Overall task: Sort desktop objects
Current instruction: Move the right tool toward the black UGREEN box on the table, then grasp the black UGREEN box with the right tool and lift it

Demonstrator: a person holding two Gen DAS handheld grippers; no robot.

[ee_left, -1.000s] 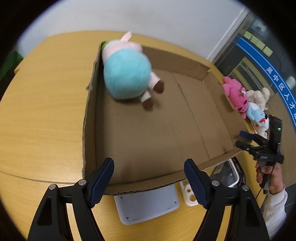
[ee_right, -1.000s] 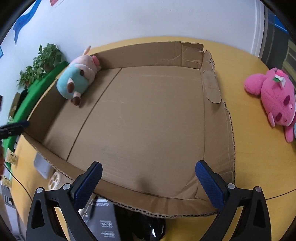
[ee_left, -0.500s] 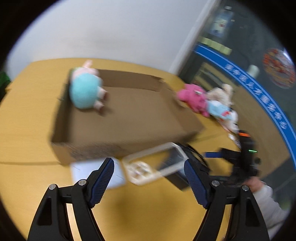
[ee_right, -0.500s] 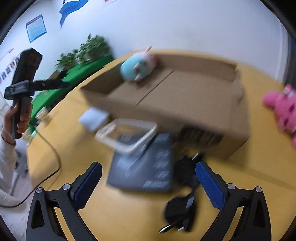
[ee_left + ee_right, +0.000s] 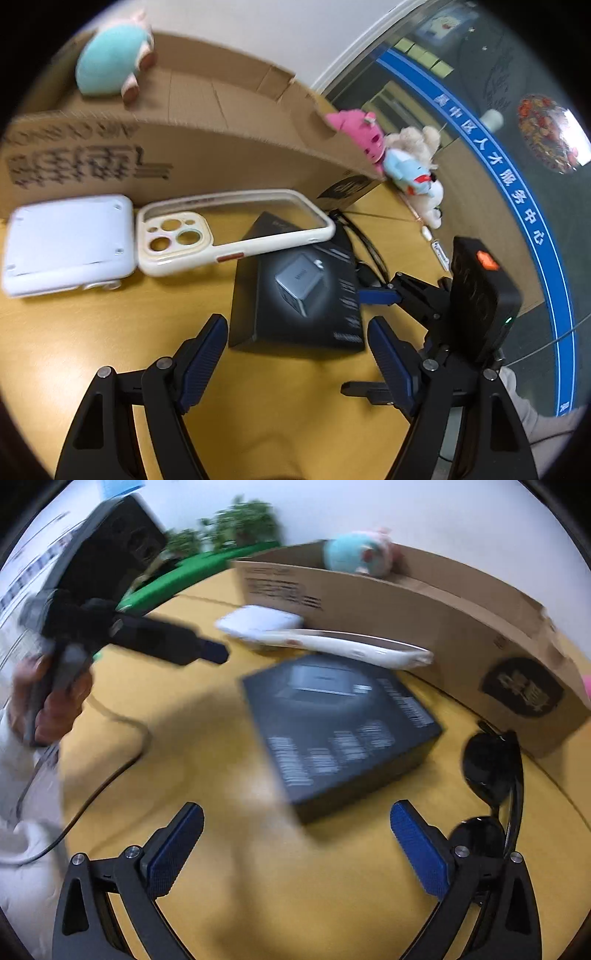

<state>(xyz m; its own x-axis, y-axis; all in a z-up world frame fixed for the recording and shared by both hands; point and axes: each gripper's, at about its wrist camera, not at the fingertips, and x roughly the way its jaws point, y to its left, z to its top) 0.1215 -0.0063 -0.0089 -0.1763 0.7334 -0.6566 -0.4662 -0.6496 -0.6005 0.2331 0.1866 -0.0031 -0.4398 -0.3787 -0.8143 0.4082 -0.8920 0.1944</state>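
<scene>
So, going left to right on the yellow counter [image 5: 92, 325]: a white flat gadget [image 5: 68, 242] sits far left, right up against the front wall of the big cardboard box [image 5: 221, 158]. Just beside it is a cream phone case [image 5: 236, 229], camera cutouts toward the gadget, its far end resting on top of a black carton [image 5: 299, 295] with a charger pictured on it. That carton lies flat in front of the cardboard box, and both grippers are pointed down at it.

Left gripper [image 5: 295, 345]: jaws wide open, nothing in them, the carton's near edge just past the tips. Right gripper [image 5: 295, 834]: same deal, jaws spread wide and empty, the carton's corner just ahead of them. In the left view the right gripper shows up to the right of the carton, held in a hand with a pale sleeve.

Black sunglasses [image 5: 491, 775] lie right of the carton, close to the right gripper's right finger. A dark cable [image 5: 96, 779] snakes over the counter on the other side.

Inside the cardboard box, at its far left corner, there's a teal plush [image 5: 110, 66]. Past the box's right end sit a pink plush [image 5: 358, 133] and a pale blue one [image 5: 410, 173], bunched together. Everything's a bit blurry.
</scene>
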